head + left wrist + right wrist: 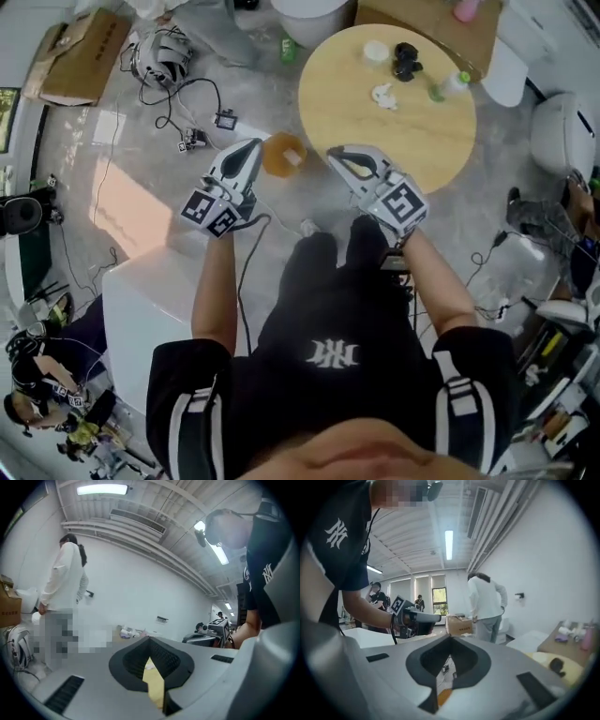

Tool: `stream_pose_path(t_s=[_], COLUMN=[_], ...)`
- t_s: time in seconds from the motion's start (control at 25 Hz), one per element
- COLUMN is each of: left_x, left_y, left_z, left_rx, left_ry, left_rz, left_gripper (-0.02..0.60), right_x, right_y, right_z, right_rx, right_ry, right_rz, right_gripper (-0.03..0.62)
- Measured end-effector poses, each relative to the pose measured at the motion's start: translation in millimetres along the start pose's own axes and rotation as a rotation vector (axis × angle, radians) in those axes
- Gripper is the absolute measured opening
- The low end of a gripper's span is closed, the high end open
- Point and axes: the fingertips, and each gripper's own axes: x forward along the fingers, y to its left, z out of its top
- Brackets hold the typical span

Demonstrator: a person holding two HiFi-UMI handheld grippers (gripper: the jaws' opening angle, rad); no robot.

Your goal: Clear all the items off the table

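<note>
- A round light-wood counter (412, 141) is being viewed ahead, well apart from both grippers. It is carrying a white round cup (375, 51), a black lumpy object (406, 61), a white crumpled scrap (382, 94) and a clear plastic bottle (450, 84).
- All are being judged light. The bottle is likely slippery and best taken across its middle; the scrap is soft and can be pinched anywhere.
- The left gripper (253, 145) jaws are being held together, with nothing between them.
- The right gripper (334, 152) jaws are likewise being held closed and empty.
</note>
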Motion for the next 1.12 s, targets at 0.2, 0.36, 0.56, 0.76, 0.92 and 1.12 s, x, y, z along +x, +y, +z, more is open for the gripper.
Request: stream_pose_path(t_s=[0.2,0.36,0.56,0.76,0.92,1.12], left_x=[72.8,122.4,172.5,200.9,211.6,216.9], left_y=[-79.5,-130.4,-176.7,-195.3,-184.0,-158.2], left_z=[29.2,34.2,13.9,-4.5,-12.5,-41.4], left_rx=[0.024,0.021,-0.044,-0.030,-0.040,-0.059], left_ry=[0.012,0.023,0.057,0.099,0.111,0.147], left_rz=[-0.140,-0.196,-0.251,-0.238,-0.227,-0.203], left_gripper=[0.012,0.012,0.012,0.012,0.012,0.012], right_x=[-122.2,-199.9,-238.7,-225.1,-193.5,-142.6], right_y=[-63.7,-102.0,-141.6,-171.2,-192.7,-210.0], right_z=[54.1,69.6,59.8,41.9,24.6,-25.5], right_rx=[-0.029,-0.008,0.029,0.048,0.037,0.067], right_ry=[-0.102,-0.153,-0.188,-0.173,-0.140,-0.046], right_rz=[-0.167,-0.243,-0.267,-0.240,-0.184,-0.070], right_gripper=[0.003,0.003,0.003,0.005,0.027,0.168])
